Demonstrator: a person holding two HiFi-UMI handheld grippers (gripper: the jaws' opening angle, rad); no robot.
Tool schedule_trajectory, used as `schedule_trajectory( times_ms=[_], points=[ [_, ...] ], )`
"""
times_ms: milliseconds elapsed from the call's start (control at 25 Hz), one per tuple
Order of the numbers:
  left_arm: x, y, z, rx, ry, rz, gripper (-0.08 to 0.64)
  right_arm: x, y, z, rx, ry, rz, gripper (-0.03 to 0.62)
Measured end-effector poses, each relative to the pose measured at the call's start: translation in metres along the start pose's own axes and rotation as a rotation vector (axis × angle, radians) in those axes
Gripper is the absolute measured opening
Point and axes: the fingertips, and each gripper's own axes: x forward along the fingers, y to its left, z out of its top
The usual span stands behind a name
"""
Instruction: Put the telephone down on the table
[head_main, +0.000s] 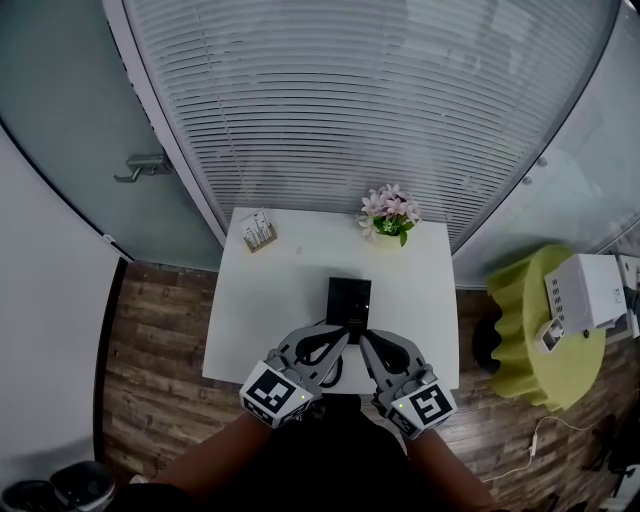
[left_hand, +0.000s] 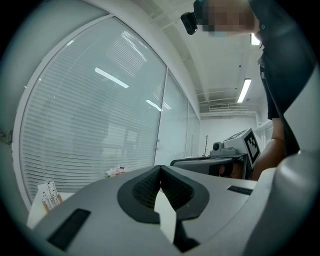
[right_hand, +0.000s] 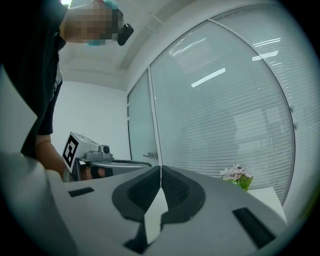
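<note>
— Both sets of jaws?
— Pressed together with nothing between them, on the left gripper (head_main: 342, 333) and the right gripper (head_main: 366, 336) alike.
— The telephone (head_main: 349, 297)?
— Lying on the table (head_main: 270, 305), just beyond both fingertips.

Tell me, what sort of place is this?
Probably an office: a blind-covered glass partition, a glass door with a lever handle, and a small white table holding a black desk telephone and potted flowers.

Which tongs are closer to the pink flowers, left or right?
Right. The flowers stand beyond the right tongs, slightly rightward; the left tongs are further left.
</note>
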Motion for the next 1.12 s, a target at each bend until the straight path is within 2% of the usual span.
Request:
schedule_trajectory(
  times_ms=[1120],
  points=[
    [0.0097,-0.0012,-0.0088,-0.054,0.021,-0.007,0.009,-0.0011,-0.0071,-0.0055,0.013,0.025,0.022,0.025]
  ],
)
